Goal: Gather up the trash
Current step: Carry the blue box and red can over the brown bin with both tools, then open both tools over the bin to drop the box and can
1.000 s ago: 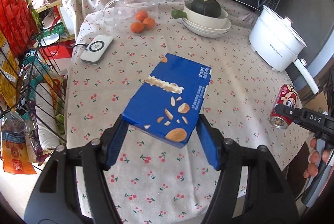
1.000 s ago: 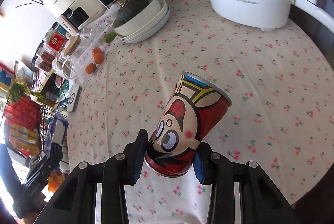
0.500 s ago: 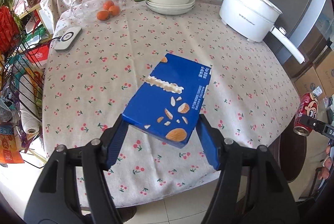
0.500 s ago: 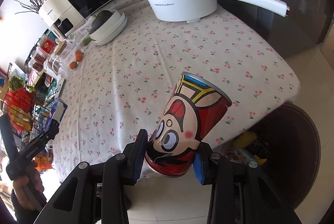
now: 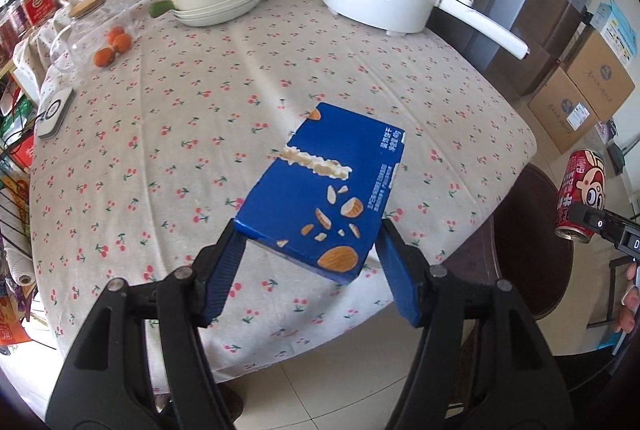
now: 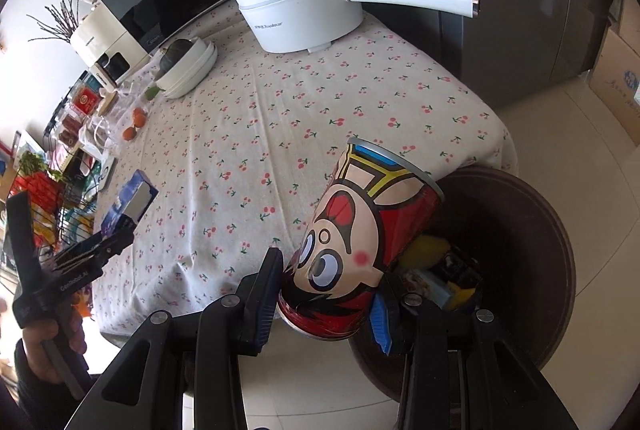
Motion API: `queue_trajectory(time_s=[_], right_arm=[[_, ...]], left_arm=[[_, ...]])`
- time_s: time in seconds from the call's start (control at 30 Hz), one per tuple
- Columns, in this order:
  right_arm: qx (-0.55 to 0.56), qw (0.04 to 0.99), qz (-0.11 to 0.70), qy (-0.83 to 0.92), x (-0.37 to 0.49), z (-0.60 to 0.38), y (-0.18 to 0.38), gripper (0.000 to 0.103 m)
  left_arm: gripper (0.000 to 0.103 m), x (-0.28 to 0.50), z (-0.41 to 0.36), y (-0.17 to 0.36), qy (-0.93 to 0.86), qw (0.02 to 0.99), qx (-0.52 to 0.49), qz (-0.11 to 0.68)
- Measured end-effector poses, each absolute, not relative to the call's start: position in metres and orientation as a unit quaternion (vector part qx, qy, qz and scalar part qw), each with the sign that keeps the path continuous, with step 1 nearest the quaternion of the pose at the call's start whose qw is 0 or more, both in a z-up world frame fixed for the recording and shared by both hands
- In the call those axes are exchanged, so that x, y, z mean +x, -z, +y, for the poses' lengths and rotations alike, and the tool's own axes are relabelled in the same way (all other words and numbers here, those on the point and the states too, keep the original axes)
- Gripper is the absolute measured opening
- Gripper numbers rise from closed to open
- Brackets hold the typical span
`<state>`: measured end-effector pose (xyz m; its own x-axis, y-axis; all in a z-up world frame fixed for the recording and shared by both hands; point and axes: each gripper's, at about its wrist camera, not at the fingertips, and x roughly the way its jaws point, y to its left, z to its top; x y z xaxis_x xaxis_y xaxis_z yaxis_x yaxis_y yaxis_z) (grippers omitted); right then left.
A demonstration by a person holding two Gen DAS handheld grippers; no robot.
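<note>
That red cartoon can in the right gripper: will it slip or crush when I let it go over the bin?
The red can looks like thin metal, so probably light and dentable under a hard squeeze. The right gripper clamps only its lower end while it tilts, so it may pivot or slide. Being round, it would likely roll if it missed the dark bin.

can (image 6: 360, 242) above bin (image 6: 552, 230), bin beside table (image 6: 280, 117)

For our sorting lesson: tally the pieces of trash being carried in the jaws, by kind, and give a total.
Blue cardboard snack box: 1
Red cartoon-printed drink can: 1
Total: 2
</note>
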<state>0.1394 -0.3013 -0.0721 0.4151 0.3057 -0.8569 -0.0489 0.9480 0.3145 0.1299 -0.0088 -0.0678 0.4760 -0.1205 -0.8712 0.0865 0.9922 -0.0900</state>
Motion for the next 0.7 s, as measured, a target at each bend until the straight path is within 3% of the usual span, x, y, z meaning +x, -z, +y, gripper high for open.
queue_trajectory(time_s=[0.7], right_arm=[[0.165,0.817,0.552,-0.007,0.076,-0.426,0.113,0.040]], left_arm=[[0.068,0.100,-0.191,0.107,0.247,0.817,0.081,0.514]])
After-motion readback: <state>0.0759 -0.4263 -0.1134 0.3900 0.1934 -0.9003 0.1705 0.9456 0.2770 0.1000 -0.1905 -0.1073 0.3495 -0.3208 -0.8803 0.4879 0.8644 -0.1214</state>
